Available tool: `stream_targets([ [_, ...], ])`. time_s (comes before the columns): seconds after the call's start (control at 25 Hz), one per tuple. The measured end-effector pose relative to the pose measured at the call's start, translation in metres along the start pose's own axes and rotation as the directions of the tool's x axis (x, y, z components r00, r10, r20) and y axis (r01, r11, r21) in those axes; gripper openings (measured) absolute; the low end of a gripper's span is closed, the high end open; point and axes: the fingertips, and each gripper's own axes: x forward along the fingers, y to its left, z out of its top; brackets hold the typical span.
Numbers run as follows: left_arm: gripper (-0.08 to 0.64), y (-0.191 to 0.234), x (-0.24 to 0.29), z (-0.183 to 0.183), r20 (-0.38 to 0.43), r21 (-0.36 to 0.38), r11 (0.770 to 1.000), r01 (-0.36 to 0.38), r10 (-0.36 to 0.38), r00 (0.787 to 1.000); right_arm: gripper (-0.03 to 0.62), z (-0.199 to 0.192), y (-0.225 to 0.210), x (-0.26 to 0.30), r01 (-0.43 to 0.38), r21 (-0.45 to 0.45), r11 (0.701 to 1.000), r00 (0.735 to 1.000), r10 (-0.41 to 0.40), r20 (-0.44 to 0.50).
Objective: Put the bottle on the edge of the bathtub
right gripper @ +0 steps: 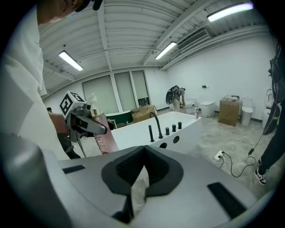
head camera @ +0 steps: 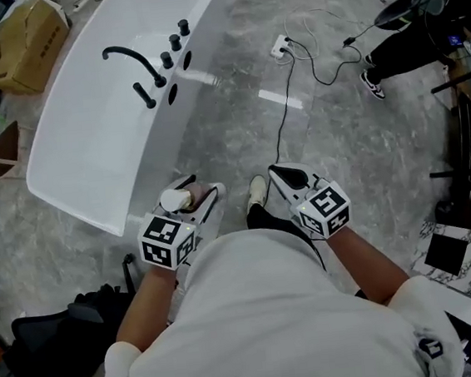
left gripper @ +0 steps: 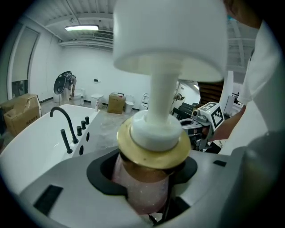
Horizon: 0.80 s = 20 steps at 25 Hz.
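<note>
Head view: left gripper held the bottle just short of the bathtub corner, not on its edge | Left gripper view: jaws were clamped on the bottle's pink body | Right gripper view: right gripper had its jaws together, empty | Step: likely carrying; the next move called for reaching over the rim and setting the bottle down upright.

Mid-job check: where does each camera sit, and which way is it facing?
Head view: on the person's head, facing steeply down at the bathtub; shows shirt, forearms, left gripper, right gripper.
Left gripper view: on the left gripper, along jaws shut on the bottle, toward the bathtub; shows shirt.
Right gripper view: on the right gripper, along shut jaws, toward the bathtub; shows shirt.
Shared: all show the black faucet.
</note>
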Motion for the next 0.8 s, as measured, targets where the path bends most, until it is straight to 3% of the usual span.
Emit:
stream_targets([
  [0.32,0.232,0.033,0.102,0.093,0.007,0.002,0.998,-0.067,0.067,0.998,0.048,0.025,-0.115,0.001,-0.037,0.022,0.999,0.999,0.036,0.029],
  [0.8,0.232,0.115,0.220,0.207,0.022,-0.015,0.995,-0.100,0.100,0.995,0.060,0.052,-0.232,0.009,0.059,0.103,0.993,0.996,-0.065,0.058],
])
